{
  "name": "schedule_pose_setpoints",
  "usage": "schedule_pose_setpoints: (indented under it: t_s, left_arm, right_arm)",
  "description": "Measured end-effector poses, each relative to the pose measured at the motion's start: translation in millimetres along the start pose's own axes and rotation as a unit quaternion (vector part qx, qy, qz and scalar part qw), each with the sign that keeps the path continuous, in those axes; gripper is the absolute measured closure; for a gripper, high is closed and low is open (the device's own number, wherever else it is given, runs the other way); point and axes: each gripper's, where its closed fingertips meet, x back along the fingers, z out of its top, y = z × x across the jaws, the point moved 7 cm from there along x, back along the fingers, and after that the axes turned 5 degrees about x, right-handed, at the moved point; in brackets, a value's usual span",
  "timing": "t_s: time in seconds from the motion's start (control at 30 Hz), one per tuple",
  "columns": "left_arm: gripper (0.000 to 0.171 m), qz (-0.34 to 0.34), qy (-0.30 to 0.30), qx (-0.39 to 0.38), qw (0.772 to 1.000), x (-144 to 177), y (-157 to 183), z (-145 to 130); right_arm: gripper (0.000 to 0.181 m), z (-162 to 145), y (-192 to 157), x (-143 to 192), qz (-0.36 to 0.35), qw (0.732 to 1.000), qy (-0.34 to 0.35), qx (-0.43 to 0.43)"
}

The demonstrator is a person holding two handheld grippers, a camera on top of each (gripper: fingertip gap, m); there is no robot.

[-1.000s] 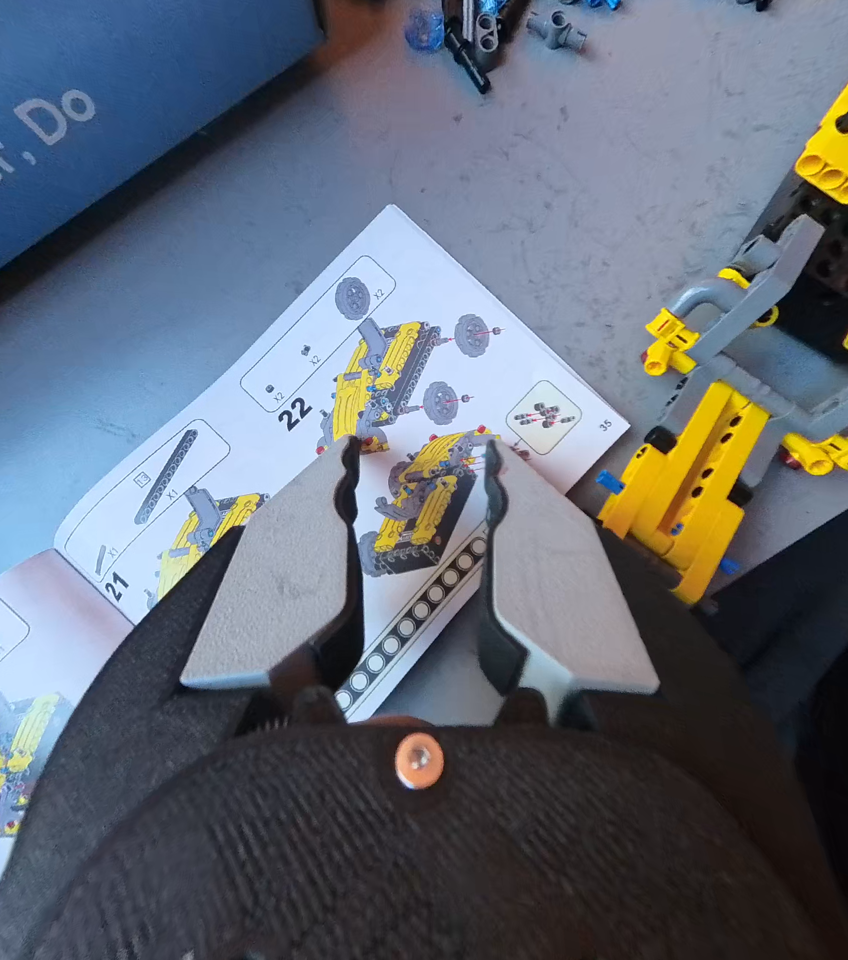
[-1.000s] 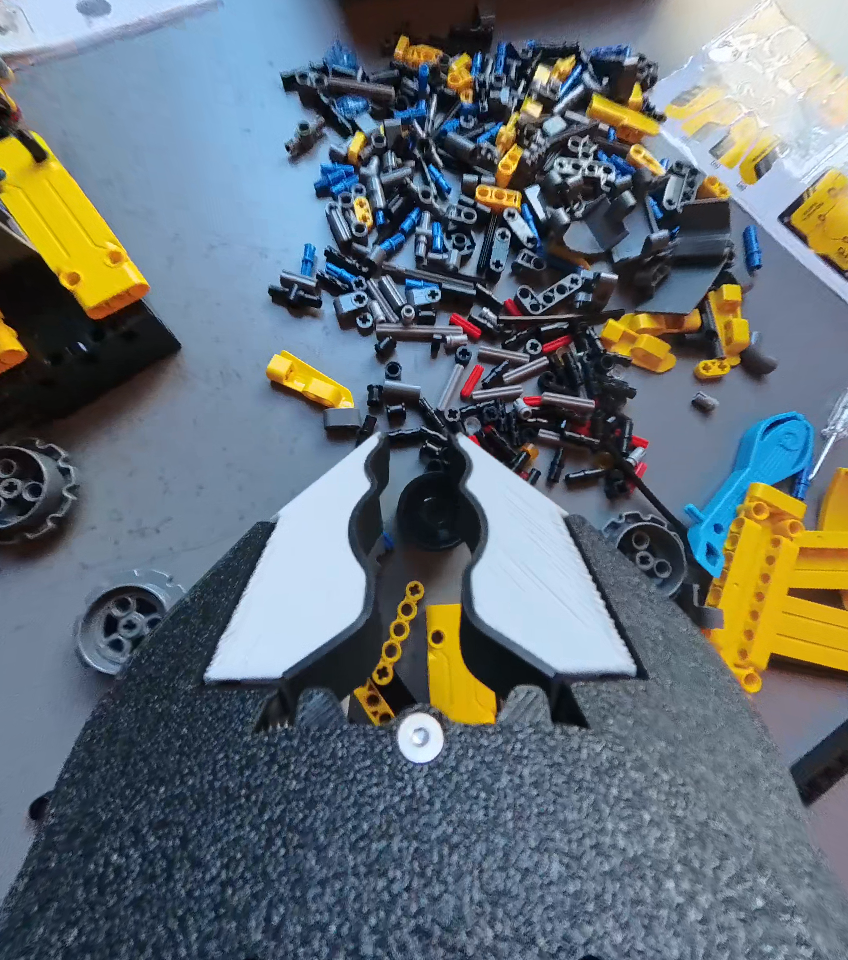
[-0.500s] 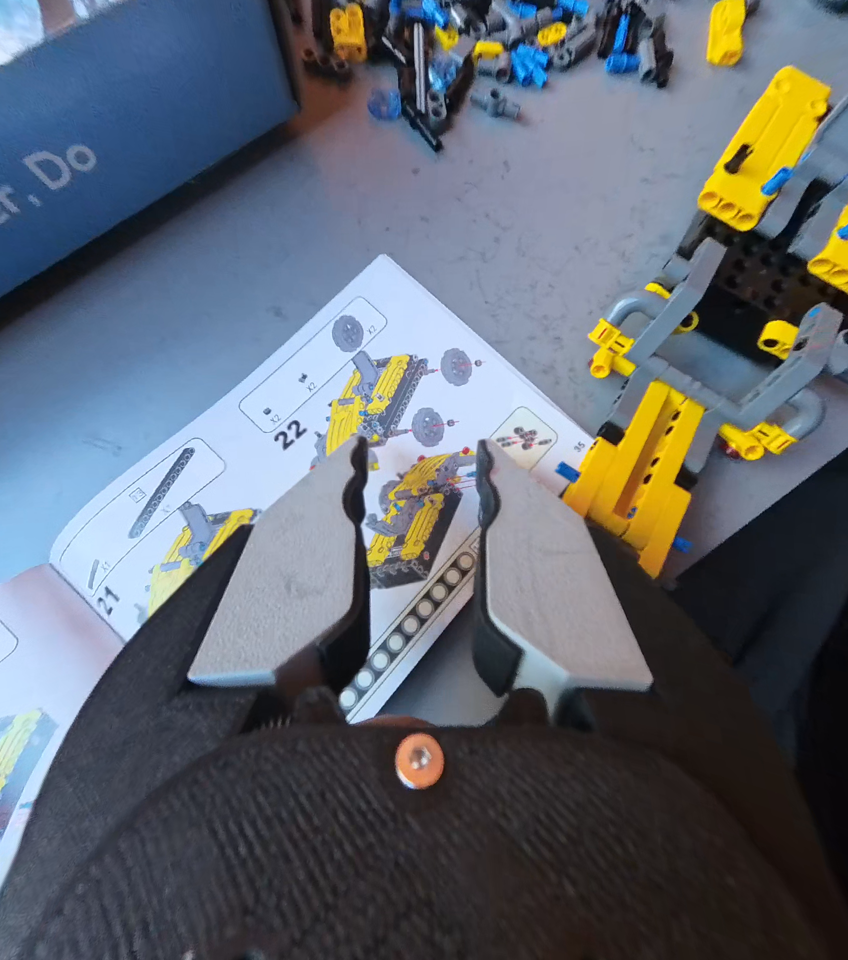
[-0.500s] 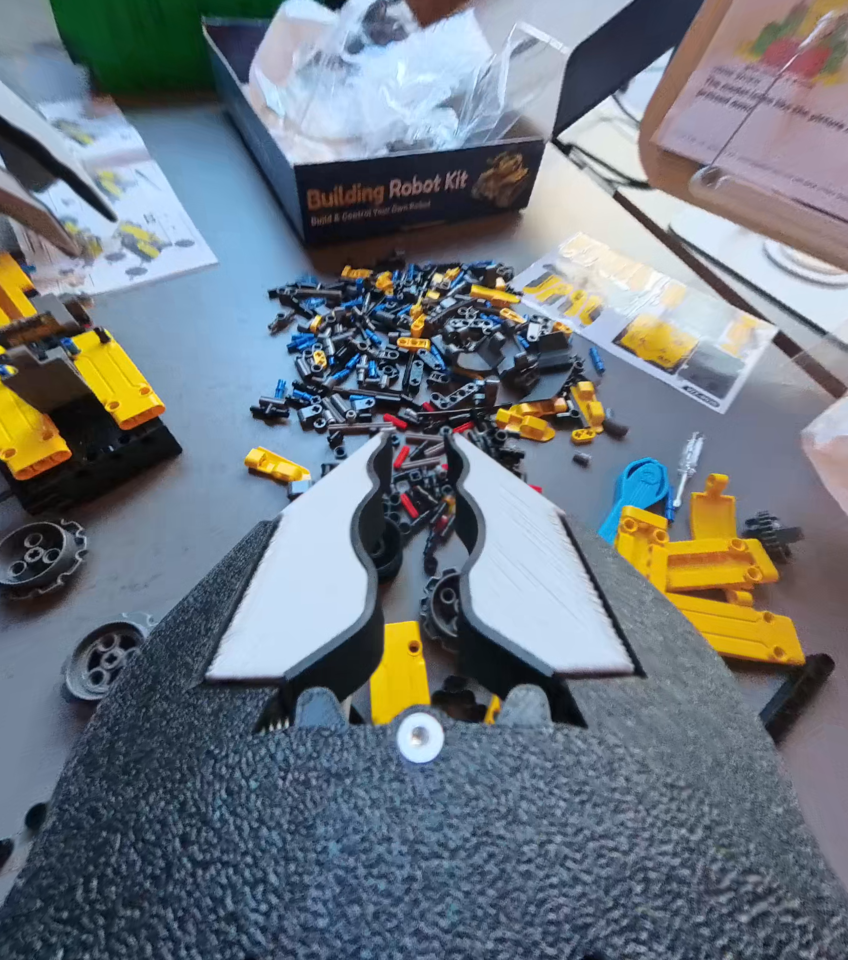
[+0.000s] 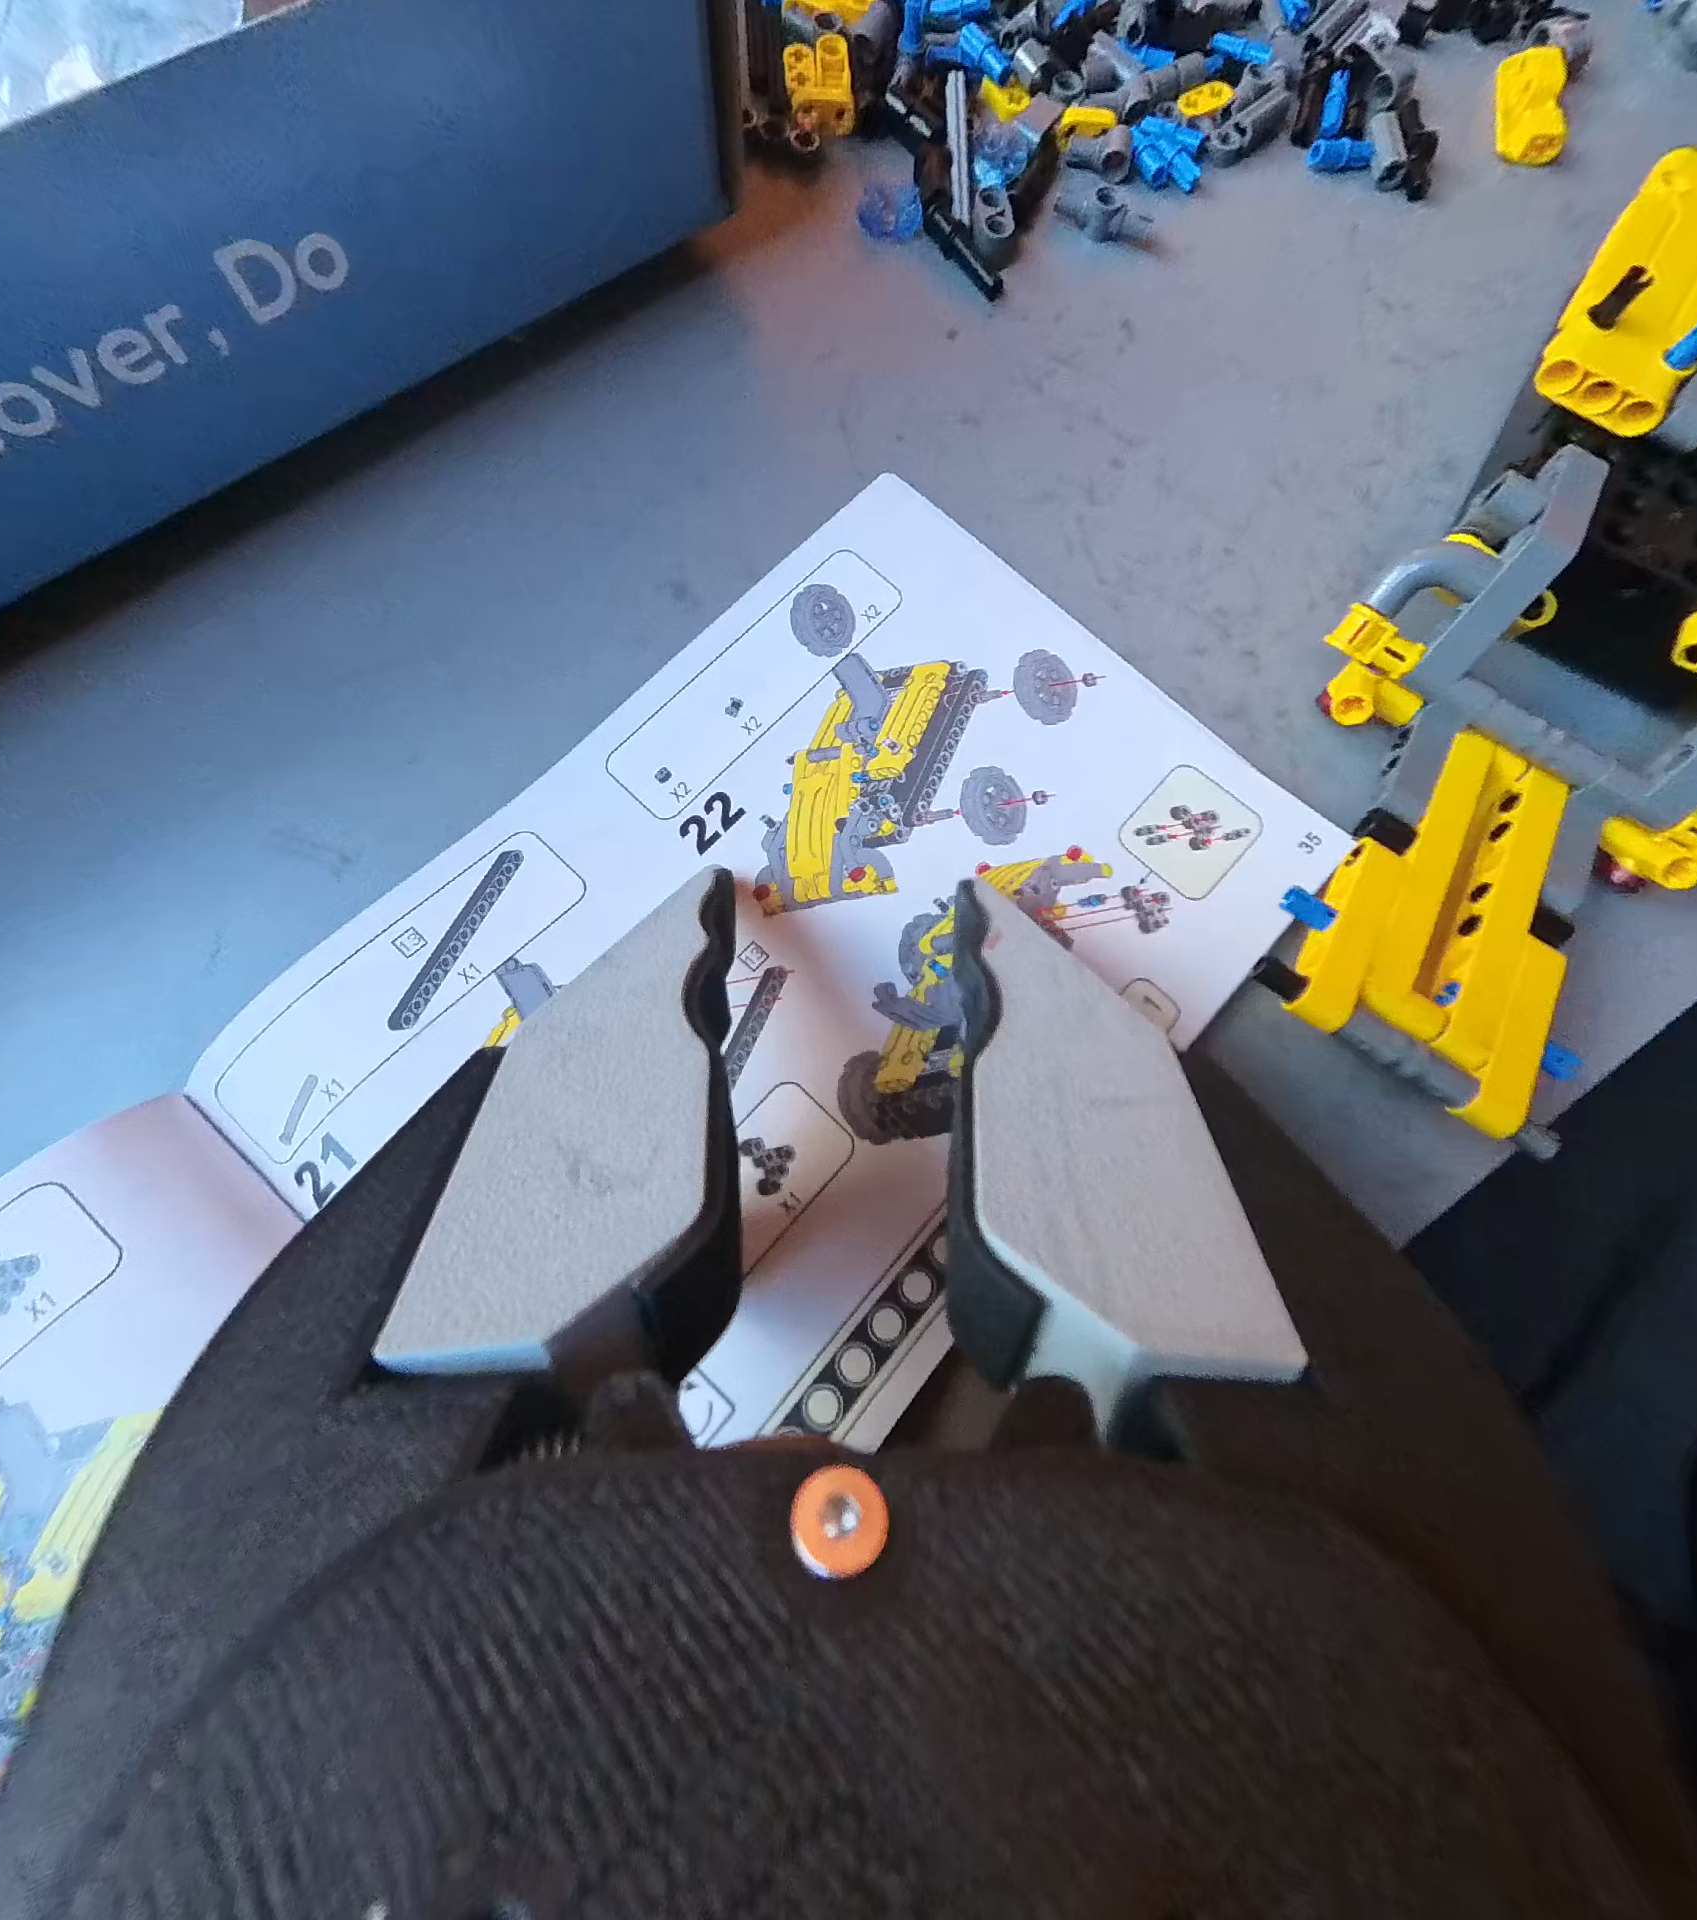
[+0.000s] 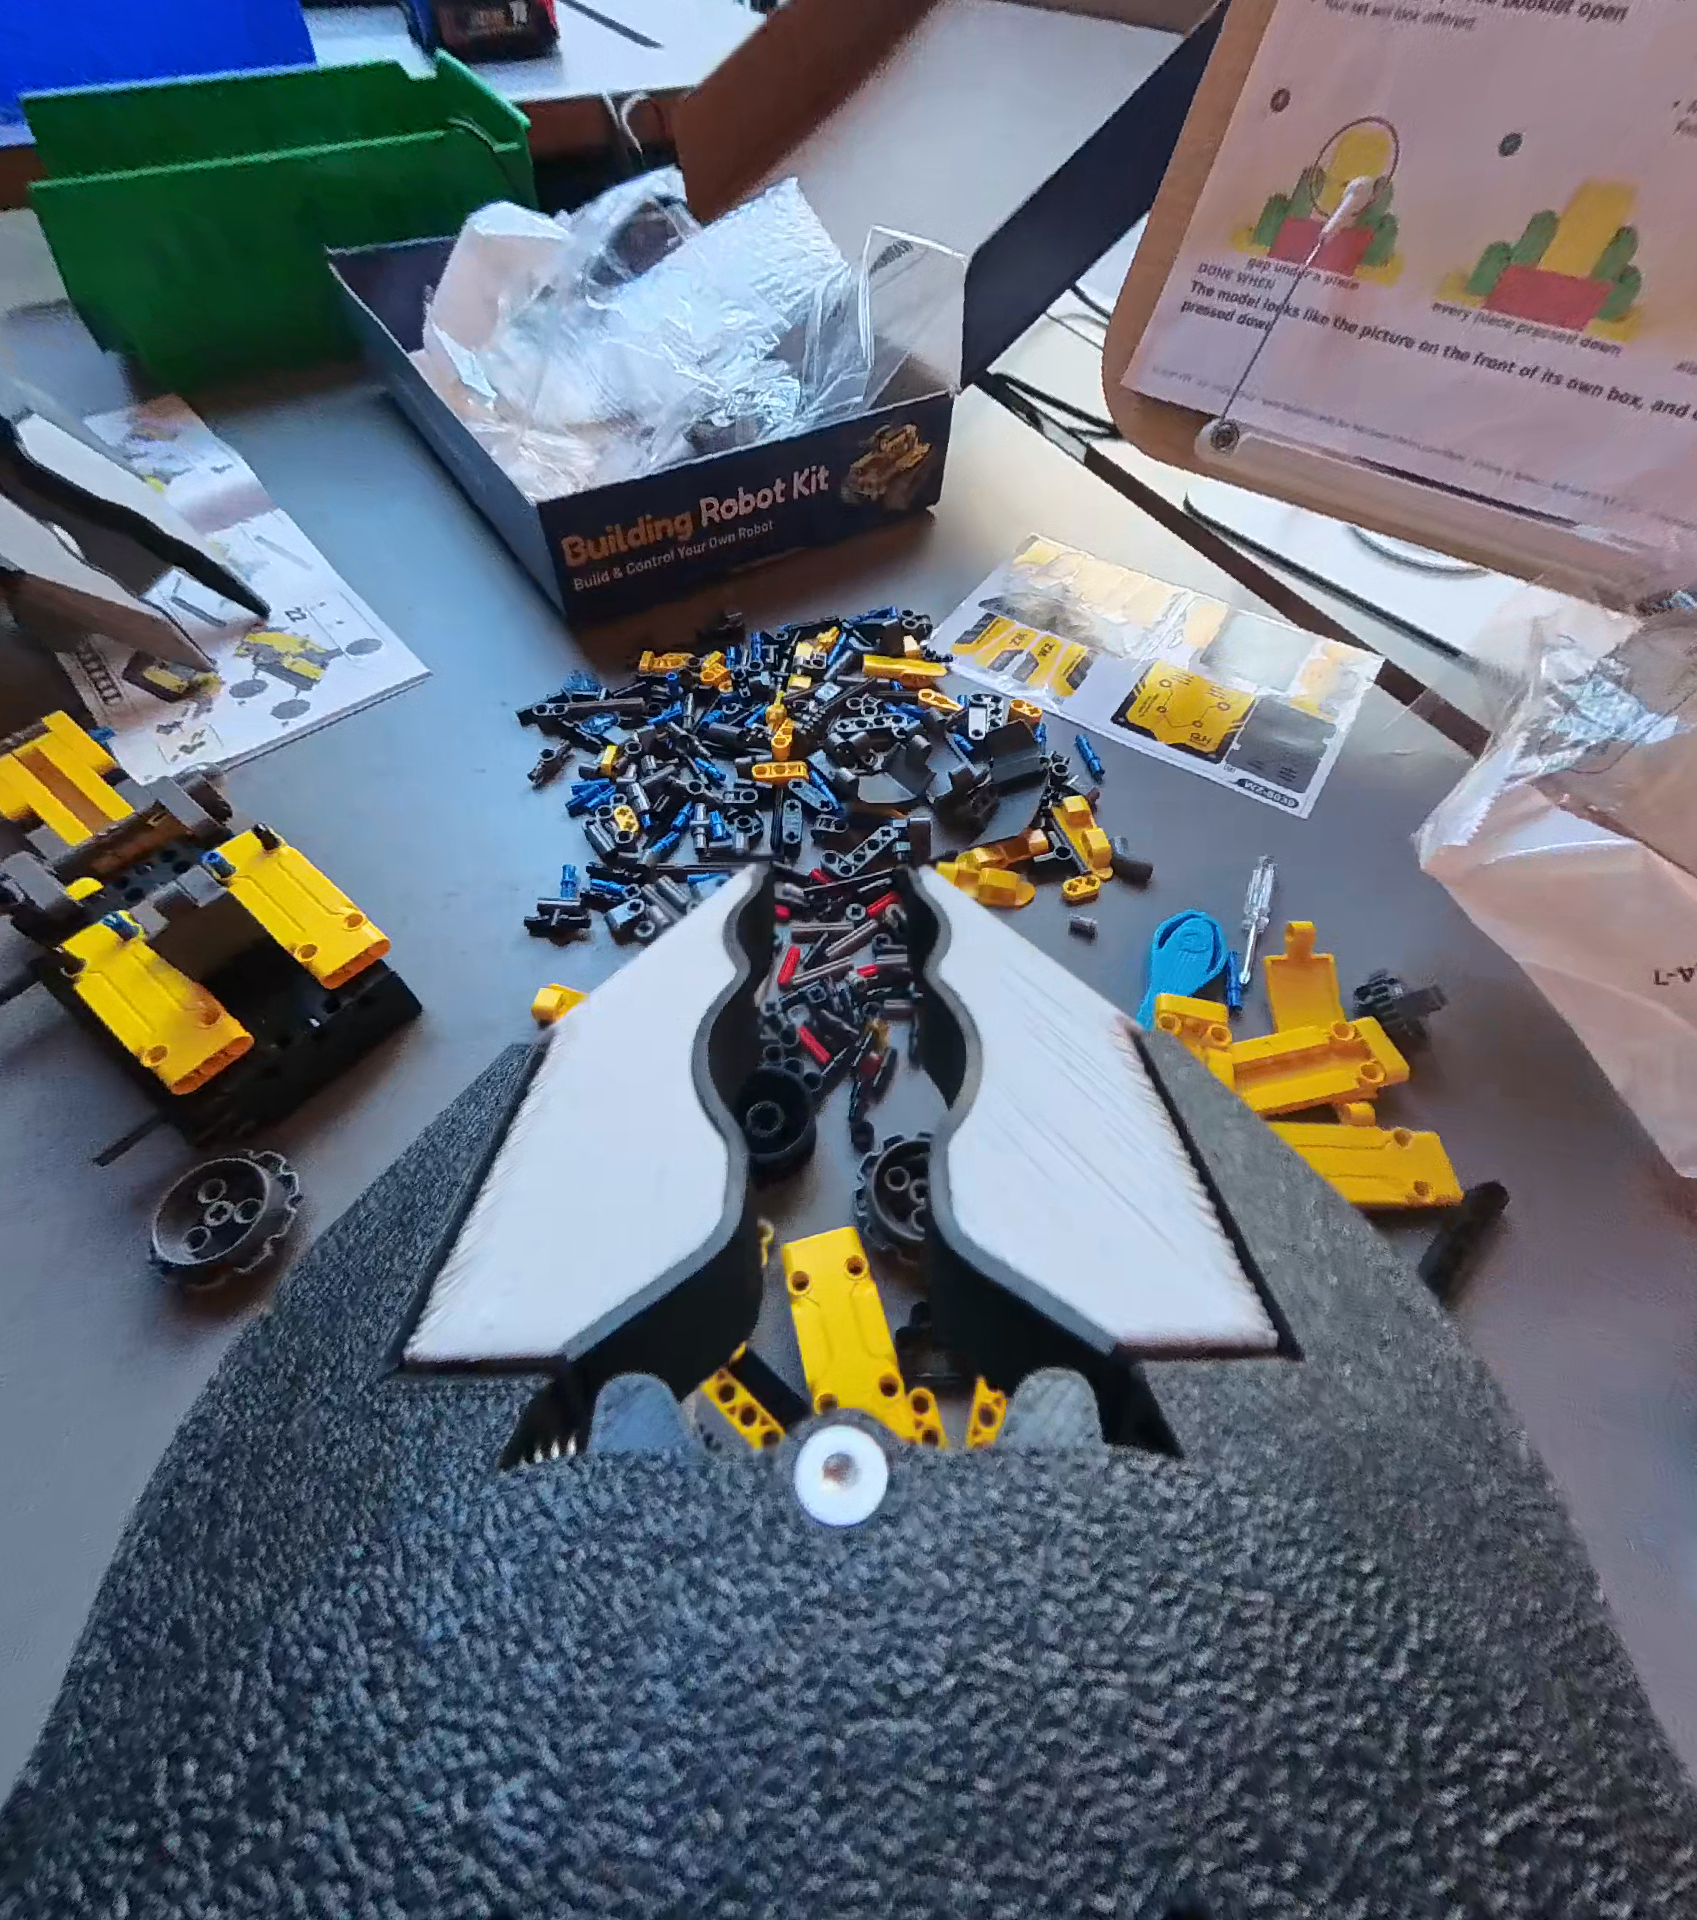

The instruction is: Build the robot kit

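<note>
While my right hand-held gripper (image 6: 839, 883) sat low over the loose pile (image 6: 802, 748) a second ago with a black wheel hub (image 6: 776, 1117) in its gap, it's now pulled up and back. Jaws spread, nothing pinched. The hub lies on the counter (image 6: 470, 852) below the gap, toward the left finger. A grey toothed wheel (image 6: 896, 1184) sits just beside it, under the right finger.

My left hand-held gripper (image 5: 839, 894) barely shifted: jaws apart, empty, hovering over the open booklet (image 5: 979, 613). I can't tell whether the tips touch the paper. Right of it, the half-built yellow-and-grey model (image 5: 1446, 935) stands at the counter edge, touching the booklet's corner. Ahead-left is a blue cardboard box (image 5: 252, 260).

Materials:
- The pile is small hard plastic pins, axles and holed beams in black, blue, grey, yellow and red.
- The hub is a smooth, glossy cylinder with a centre hole.
- The yellow panels (image 6: 1311, 1070) to the right are flat and studless, next to a blue flat tool (image 6: 1182, 956).
- The booklet is thin, matte paper, lying flat.
- The counter is grey and scuffed.
- The gripper fingers are pale, with wavy black inner edges.
</note>
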Motion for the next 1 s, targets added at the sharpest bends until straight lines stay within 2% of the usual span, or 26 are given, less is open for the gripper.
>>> schedule_pose_setpoints:
  t_s: [0.3, 0.57, 0.73, 0.83, 1.0]
  left_arm:
    - [0.137, -0.009, 0.008, -0.033, 0.999, 0.7, -2.0, -2.8]
    - [0.129, -0.017, 0.008, -0.040, 0.999, -1.1, 2.9, -2.1]
    - [0.131, -0.046, 0.017, -0.009, 0.999, 0.0, 3.9, 1.0]
    - [0.131, -0.051, 0.040, 0.013, 0.998, 13.5, 1.6, 8.0]
    - [0.130, 0.000, 0.076, 0.017, 0.997, 44.9, -14.9, 22.6]
  right_arm:
    - [0.156, -11.3, -23.2, 6.5, -0.021, 0.999, -0.046, -0.002]
    - [0.156, -7.3, -36.4, 12.1, -0.025, 0.999, -0.034, -0.009]
    - [0.155, -4.9, -43.6, 11.0, -0.017, 1.000, -0.022, -0.009]
    - [0.154, -7.9, -48.6, 13.2, -0.016, 1.000, -0.022, -0.002]
    - [0.154, -19.0, -52.8, 20.2, -0.013, 1.000, -0.013, -0.011]
